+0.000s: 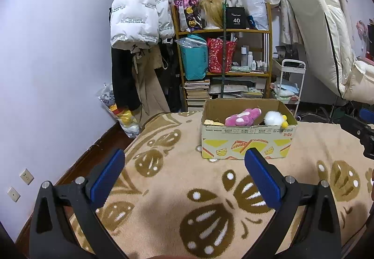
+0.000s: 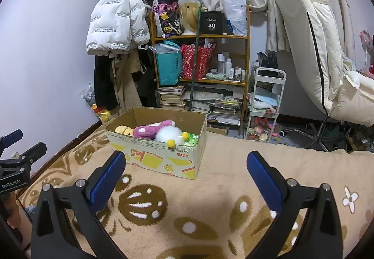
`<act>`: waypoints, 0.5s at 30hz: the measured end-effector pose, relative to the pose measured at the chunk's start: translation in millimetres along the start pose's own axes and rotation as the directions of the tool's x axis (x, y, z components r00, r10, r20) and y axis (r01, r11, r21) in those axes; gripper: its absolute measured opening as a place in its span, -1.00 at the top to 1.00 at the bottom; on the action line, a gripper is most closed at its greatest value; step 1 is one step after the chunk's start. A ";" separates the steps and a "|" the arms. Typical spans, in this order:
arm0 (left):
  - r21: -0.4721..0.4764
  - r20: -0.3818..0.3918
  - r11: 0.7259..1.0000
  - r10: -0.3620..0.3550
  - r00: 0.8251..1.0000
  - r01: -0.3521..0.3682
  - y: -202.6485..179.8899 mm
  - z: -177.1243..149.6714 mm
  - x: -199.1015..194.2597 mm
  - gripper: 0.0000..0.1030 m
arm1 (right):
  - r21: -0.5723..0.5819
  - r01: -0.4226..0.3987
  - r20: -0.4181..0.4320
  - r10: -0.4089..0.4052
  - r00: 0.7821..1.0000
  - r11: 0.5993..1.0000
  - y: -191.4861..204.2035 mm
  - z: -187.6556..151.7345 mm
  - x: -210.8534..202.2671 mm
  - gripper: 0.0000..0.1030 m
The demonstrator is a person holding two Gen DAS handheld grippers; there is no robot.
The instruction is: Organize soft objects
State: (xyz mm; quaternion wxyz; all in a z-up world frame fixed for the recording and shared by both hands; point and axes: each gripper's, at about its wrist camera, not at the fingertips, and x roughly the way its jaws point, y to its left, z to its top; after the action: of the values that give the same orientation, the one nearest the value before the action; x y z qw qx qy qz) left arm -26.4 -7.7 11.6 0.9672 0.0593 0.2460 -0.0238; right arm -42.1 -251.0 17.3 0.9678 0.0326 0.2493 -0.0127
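A cardboard box [image 1: 245, 142] [image 2: 161, 158] stands on the beige patterned blanket [image 1: 177, 189] [image 2: 210, 189]. Inside lie a pink-purple plush [image 1: 243, 117] [image 2: 152, 130], a white fluffy plush with yellow parts [image 1: 274, 118] [image 2: 168, 134], a yellow plush [image 1: 211, 122] [image 2: 124, 130] and a green item [image 2: 192, 138]. My left gripper [image 1: 184, 156] is open and empty, hovering over the blanket in front of the box. My right gripper [image 2: 185, 158] is open and empty, also short of the box.
A wooden shelf [image 1: 224, 30] [image 2: 201, 37] with bags, books and bottles stands behind. A white jacket [image 1: 138, 9] hangs at the left. A small white cart [image 2: 265, 104] and a cream chair [image 2: 327, 60] stand at the right. A bag of toys [image 1: 121, 114] leans on the wall.
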 end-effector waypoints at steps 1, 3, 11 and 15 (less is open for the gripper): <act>-0.001 0.000 1.000 0.003 1.000 -0.003 0.5 0.4 -0.3 -0.96 | 0.000 0.001 -0.001 -0.001 1.000 1.000 0.0 -0.1 0.0 -1.00; -0.003 -0.001 1.000 0.004 1.000 -0.004 0.1 0.3 -0.8 -0.96 | 0.001 0.003 -0.004 -0.003 1.000 1.000 -3.2 -1.8 1.7 -1.00; -0.011 -0.003 1.000 -0.004 1.000 0.004 1.3 -0.3 -0.3 -0.96 | -0.002 0.007 -0.002 -0.007 1.000 1.000 -8.3 -3.0 2.6 -1.00; -0.006 -0.002 1.000 -0.001 1.000 0.001 3.5 0.3 0.5 -0.96 | -0.003 0.003 -0.003 -0.003 1.000 1.000 -7.2 -2.3 2.0 -1.00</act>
State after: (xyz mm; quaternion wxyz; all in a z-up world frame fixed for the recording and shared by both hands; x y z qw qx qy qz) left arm -25.5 -4.3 12.0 0.9671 0.0563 0.2469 -0.0233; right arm -41.7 -258.1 13.9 0.9675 0.0308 0.2508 -0.0139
